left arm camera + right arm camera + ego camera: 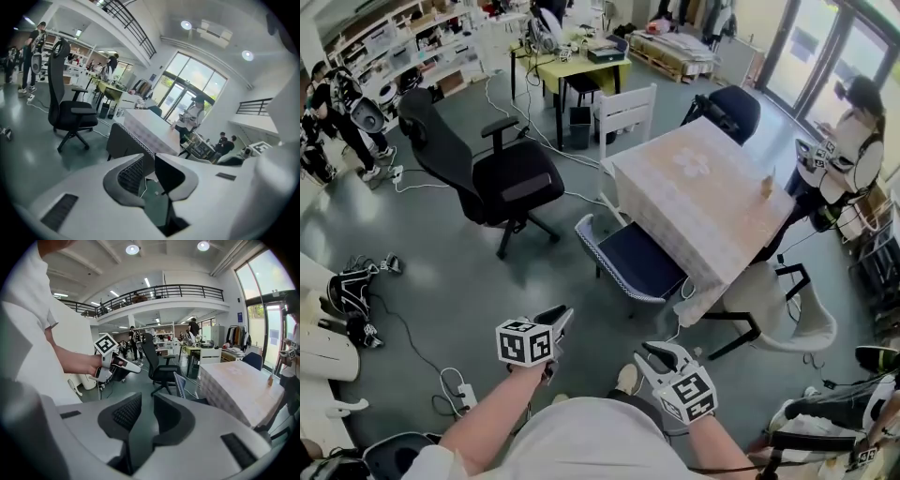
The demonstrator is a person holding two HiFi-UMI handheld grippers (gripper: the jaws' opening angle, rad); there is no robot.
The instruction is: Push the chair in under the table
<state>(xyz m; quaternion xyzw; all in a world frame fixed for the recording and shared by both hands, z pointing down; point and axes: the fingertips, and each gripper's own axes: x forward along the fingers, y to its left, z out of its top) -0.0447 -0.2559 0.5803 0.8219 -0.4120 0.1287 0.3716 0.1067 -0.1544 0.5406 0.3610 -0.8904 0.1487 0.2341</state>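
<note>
A chair (630, 259) with a dark blue seat and a pale, dotted-edge back stands at the near-left side of the table (722, 220), which wears a pale patterned cloth. The seat's far part sits under the table edge and its back faces me. My left gripper (563, 319) hangs over the floor short of the chair, with its jaws a narrow gap apart and nothing between them. My right gripper (657, 354) is beside it, also open and empty. The left gripper view looks along the left gripper (149, 161) at the chair back (123, 139) and table (147, 127).
A black office chair (502, 178) stands left of the table, with a white chair (626, 112) and a dark blue chair (733, 111) on the far side. A white shell chair (787, 323) is at the near right. Cables (422, 352) cross the floor. A person (855, 141) stands at the right.
</note>
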